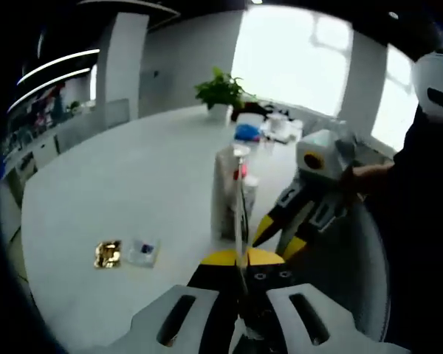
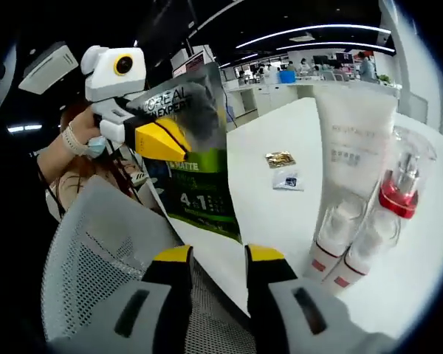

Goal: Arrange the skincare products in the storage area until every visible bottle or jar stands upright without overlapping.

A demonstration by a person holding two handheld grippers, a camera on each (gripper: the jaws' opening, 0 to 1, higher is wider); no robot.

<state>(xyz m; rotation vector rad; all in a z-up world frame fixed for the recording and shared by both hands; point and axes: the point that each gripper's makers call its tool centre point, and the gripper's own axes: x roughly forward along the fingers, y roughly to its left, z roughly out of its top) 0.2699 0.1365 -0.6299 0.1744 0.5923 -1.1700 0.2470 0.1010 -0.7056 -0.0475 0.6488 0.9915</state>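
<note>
Left claw (image 1: pixel 240 259) pinches thin flat sachet (image 2: pixel 196 158) edge-on, held upright above near edge of white tabletop (image 1: pixel 133 192). Right claw (image 2: pixel 218 258) empty, jaws parted (gap clear between yellow tips). Clear pack of skincare bottles (image 2: pixel 365 184) stands on tabletop beyond; two small packets (image 2: pixel 283 169) lie apart from it.

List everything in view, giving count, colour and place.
Pack: one, grey and green, held up off the table.
Tube: one, white, on the table.
Clear bottle: one, red inside, beside the tube.
Small bottles: two, white with red bands, in front of the tube.
Sachets: two, one gold, one pale, flat on the table.
Table: one, white.
Chair: one, grey mesh, at the table edge.
Plant: one, green, far end.
Left gripper: jaws shut on the pack.
Right gripper: jaws open, empty.
</note>
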